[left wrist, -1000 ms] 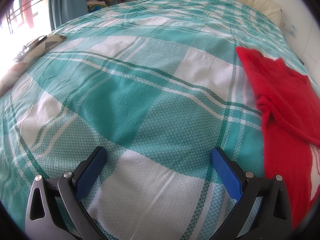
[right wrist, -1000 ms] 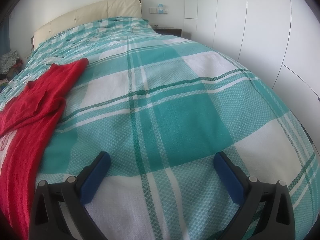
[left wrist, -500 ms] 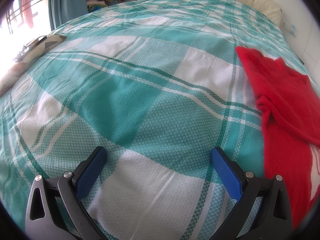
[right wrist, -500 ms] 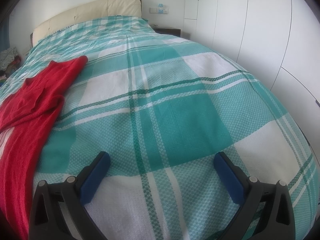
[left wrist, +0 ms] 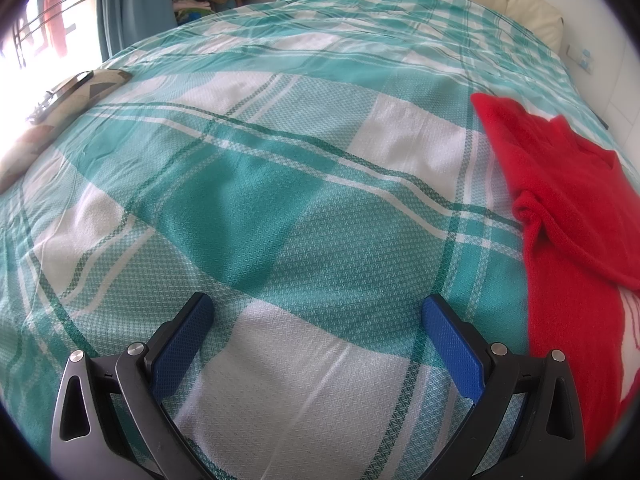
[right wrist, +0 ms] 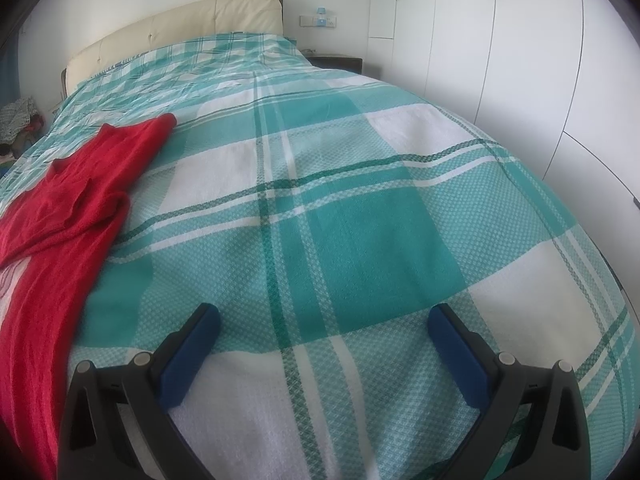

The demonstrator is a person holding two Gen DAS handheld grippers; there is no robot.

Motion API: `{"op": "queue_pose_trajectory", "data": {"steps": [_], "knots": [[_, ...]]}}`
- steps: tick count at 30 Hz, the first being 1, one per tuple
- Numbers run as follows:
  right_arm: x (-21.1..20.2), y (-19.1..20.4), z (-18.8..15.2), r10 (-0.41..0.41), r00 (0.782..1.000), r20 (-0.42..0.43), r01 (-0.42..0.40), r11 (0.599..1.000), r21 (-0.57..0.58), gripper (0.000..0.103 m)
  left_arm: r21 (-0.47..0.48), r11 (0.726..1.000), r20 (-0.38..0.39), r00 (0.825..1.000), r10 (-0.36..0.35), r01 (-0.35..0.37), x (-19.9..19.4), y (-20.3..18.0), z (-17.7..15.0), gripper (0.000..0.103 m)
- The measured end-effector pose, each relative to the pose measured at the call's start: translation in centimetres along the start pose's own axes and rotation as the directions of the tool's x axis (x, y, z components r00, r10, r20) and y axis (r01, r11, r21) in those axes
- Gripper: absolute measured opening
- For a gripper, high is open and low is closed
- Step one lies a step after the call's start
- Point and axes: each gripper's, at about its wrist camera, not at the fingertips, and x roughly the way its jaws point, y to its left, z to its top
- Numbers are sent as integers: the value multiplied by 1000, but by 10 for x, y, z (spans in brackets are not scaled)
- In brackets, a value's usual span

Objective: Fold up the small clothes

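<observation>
1. Red knit garment (left wrist: 568,216), rumpled and partly doubled over, lies on the teal-and-white checked bedspread (left wrist: 280,200), right of the left gripper (left wrist: 318,320) fingers, left of the right gripper (right wrist: 324,328) fingers.
2. Both grippers: fingers apart, empty, over bedspread.
3. Advice: pinch opposite edges, spread flat before folding.

Both wrist views low over the bedspread (left wrist: 280,208), facing the headboard (right wrist: 180,24) (shared), red garment (left wrist: 568,200) between

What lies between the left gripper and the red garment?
Only checked bedspread separates the left gripper from the red garment, as the left wrist view shows.
</observation>
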Motion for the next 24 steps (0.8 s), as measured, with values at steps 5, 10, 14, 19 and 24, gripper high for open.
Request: {"op": "queue_pose_trajectory", "data": {"steps": [5, 10, 14, 19, 24], "knots": [[0, -1, 0, 14, 1000, -5, -14, 1000, 6, 103, 0, 1000, 0, 1000, 0, 0, 0, 0, 0, 103], [-1, -2, -1, 28, 1000, -7, -27, 1000, 14, 103, -4, 1000, 6, 1000, -1, 1, 1, 0, -1, 103], [-4, -2, 0, 32, 999, -15, -32, 999, 12, 103, -3, 1000, 4, 1000, 2, -1, 1, -1, -1, 103], [-48, -11, -6, 191, 981, 29, -193, 979, 69, 102, 0, 1000, -34, 999, -10, 10, 3, -1, 2, 103], [-102, -3, -24, 406, 914, -5, -406, 914, -7, 102, 51, 986, -108, 982, -154, 160, -56, 18, -13, 99]]}}
